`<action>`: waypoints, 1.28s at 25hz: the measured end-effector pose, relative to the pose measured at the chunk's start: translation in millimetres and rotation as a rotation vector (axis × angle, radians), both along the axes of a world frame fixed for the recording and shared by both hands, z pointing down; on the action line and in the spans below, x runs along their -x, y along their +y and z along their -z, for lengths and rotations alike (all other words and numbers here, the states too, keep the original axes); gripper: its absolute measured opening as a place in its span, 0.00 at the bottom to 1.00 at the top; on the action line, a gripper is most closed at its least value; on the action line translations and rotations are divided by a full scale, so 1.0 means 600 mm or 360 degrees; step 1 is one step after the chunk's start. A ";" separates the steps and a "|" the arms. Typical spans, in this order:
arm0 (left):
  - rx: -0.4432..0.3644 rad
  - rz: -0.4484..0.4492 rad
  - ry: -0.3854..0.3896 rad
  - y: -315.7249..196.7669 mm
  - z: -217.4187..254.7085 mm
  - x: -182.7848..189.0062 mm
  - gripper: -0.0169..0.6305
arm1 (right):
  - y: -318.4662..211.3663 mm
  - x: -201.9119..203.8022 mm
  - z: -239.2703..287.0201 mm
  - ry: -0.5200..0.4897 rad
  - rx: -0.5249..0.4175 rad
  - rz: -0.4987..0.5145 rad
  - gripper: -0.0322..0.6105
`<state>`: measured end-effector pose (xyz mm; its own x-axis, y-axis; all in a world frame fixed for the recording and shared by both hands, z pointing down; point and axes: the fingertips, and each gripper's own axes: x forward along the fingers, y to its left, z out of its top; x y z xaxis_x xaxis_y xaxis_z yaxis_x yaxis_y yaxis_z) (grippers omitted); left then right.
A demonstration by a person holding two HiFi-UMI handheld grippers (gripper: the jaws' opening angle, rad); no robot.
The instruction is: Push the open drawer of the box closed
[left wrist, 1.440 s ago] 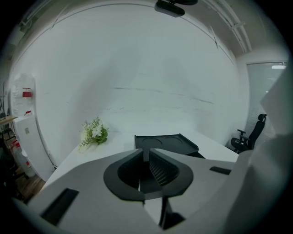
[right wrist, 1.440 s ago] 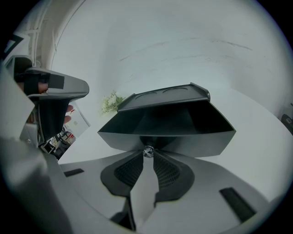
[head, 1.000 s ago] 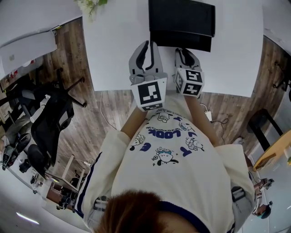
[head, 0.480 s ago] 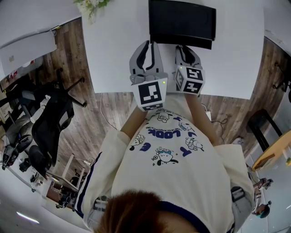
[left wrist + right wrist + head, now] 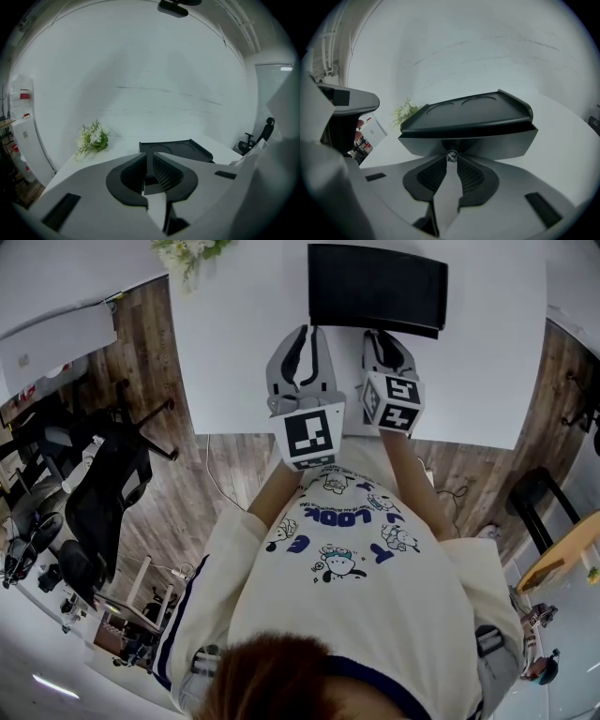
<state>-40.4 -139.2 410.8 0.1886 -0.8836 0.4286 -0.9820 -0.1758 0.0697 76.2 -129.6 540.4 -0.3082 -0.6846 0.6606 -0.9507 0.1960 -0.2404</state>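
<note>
Your right gripper [image 5: 451,162] is pinched on the small knob [image 5: 451,155] of the drawer [image 5: 497,140], which sticks out only slightly from the black box [image 5: 375,282] at the far side of the white table [image 5: 234,343]. Your left gripper [image 5: 148,159] is clenched on nothing, just left of the right one, near the box's front left corner.

Even bright light, soft shadows, strong fisheye bending, dark vignetted corners

In the head view your right gripper [image 5: 384,341] hides the knob [image 5: 451,155] and the top edge cuts the plant [image 5: 187,251]; your left gripper [image 5: 149,161] blocks the box's [image 5: 176,149] front.
</note>
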 end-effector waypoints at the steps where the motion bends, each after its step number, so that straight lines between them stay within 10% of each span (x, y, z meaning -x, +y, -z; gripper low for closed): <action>1: 0.0001 0.0000 -0.0001 -0.001 0.000 0.000 0.10 | -0.002 0.000 0.001 0.0000 -0.0002 0.0001 0.18; 32: -0.0005 0.0068 0.0002 0.003 0.003 0.020 0.10 | -0.036 0.002 0.002 0.0005 -0.0007 -0.0002 0.20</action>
